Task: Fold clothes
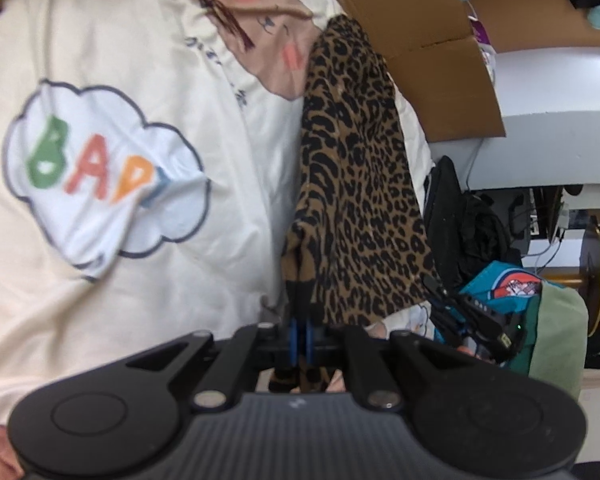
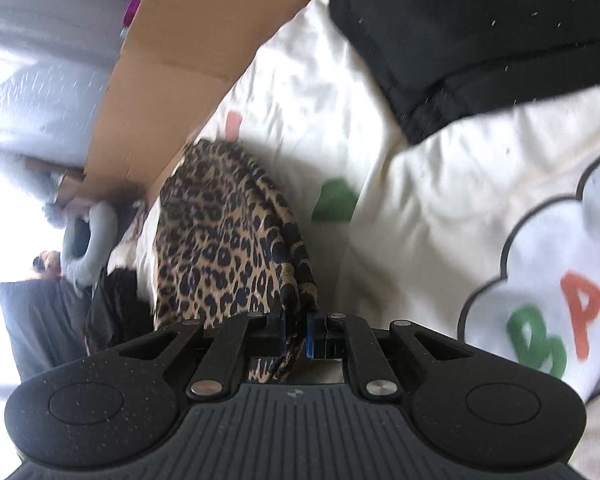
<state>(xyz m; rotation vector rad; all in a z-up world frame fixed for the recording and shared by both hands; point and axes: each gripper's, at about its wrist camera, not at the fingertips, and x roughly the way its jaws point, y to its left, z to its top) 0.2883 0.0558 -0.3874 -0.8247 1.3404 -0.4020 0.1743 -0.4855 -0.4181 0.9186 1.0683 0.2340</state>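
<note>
Leopard-print garment [image 1: 352,184] hangs stretched between both tools, lifted above a cream bedcover [image 1: 112,312] printed with a cloud and coloured letters. The left gripper [image 1: 301,338] has its blue-padded fingers [image 1: 294,340] pressed together, pinching one dark-trimmed edge of the fabric. The right gripper [image 2: 296,334] pinches another bunched edge between its own blue fingers [image 2: 310,336]. A cardboard box [image 2: 172,68] stands just beyond the garment at the side of the bed, and a black garment [image 2: 476,36] lies on the cover. Dark bags and a teal bundle [image 1: 504,284] sit beside the bed.
</note>
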